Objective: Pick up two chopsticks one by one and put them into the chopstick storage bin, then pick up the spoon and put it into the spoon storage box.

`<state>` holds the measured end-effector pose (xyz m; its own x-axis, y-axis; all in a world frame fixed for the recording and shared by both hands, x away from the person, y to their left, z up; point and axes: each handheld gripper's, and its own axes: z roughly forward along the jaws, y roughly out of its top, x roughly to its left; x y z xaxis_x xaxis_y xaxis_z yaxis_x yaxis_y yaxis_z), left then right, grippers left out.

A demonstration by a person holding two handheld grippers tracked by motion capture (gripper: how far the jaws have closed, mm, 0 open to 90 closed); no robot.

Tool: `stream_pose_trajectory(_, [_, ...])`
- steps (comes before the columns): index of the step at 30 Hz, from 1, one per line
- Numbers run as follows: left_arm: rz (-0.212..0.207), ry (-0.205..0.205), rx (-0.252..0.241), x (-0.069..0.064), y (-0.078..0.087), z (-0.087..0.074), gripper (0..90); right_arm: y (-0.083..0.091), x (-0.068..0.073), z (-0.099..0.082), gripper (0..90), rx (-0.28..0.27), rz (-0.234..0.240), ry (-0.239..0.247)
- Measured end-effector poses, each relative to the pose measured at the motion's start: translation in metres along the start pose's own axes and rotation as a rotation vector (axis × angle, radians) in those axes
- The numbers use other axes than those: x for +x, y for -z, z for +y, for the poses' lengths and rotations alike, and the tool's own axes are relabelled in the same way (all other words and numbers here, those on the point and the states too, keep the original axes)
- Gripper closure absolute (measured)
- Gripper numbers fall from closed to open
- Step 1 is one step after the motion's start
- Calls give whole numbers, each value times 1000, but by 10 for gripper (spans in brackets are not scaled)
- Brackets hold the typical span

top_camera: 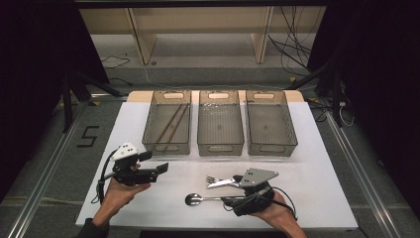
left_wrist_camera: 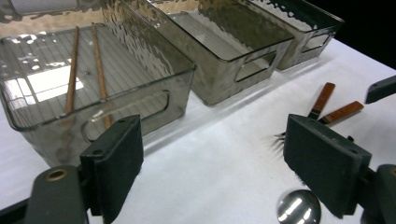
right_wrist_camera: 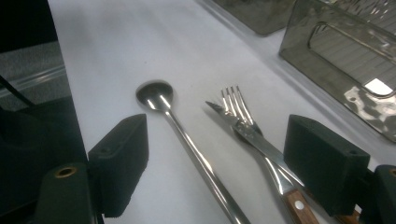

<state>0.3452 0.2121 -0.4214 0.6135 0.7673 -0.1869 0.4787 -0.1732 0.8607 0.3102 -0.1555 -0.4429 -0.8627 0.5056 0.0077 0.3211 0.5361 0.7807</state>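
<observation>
spoon (right_wrist_camera: 187, 140), fork (right_wrist_camera: 243, 121) between open right gripper (right_wrist_camera: 217, 163) jaws, untouched.

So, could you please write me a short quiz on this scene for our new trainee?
1. True or false: the left bin holds two chopsticks.
2. Which lies nearest the front edge of the table? A) spoon B) fork C) knife
3. Fill in: the jaws of the left gripper are ____, with nothing between them.
Key: 1 true; 2 A; 3 open.
</observation>
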Motion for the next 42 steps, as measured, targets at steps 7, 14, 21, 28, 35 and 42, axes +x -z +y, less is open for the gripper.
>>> stream_pose_trajectory(7, [11,-11,-36,-8,8,-11,187,-10,3,5,234,47,22,26])
stream_pose_trajectory(14, [10,-19,-59,-12,15,-15,177,-18,4,9,244,93,29,38])
stream_pose_trajectory(21, [14,-28,-81,-16,17,-18,172,-29,1,16,292,172,72,77])
stream_pose_trajectory(28, [15,-28,-119,-17,22,-23,168,-41,-1,21,379,270,117,127])
stream_pose_trajectory(35, [6,-20,-139,-16,28,-28,164,-51,1,24,476,363,132,156])
stream_pose_trajectory(42, [8,-26,-145,-18,29,-32,162,-60,2,27,549,448,132,190])
